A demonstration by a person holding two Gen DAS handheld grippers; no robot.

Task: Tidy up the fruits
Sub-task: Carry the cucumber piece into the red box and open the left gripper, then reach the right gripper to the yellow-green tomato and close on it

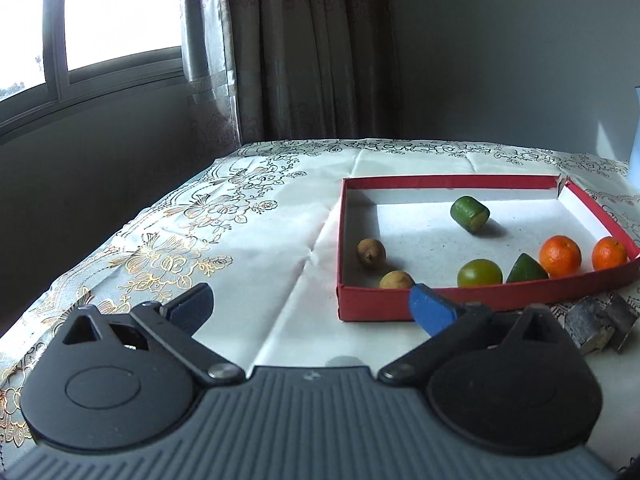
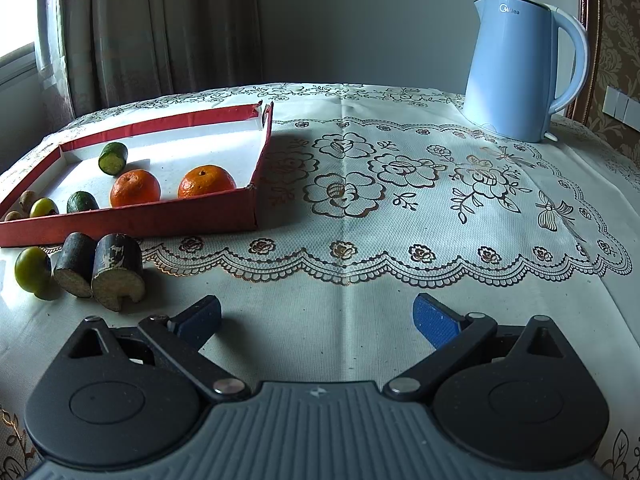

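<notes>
Bench covered in a white cloth [image 2: 380, 280] with gold floral print; curtain [image 1: 304, 48] and window [image 1: 92, 20] upper left of the left view, grey wall behind. Red tray [image 1: 376, 304] centre-right holds two oranges [image 1: 560, 255], green and brown fruits. Dark cut pieces [image 2: 116, 272] and a green fruit [image 2: 32, 268] lie outside, lower left of the right view. Blue kettle [image 2: 520, 68] upper right. Left gripper [image 1: 310, 308] and right gripper [image 2: 316, 320]: jaws spread, empty.
</notes>
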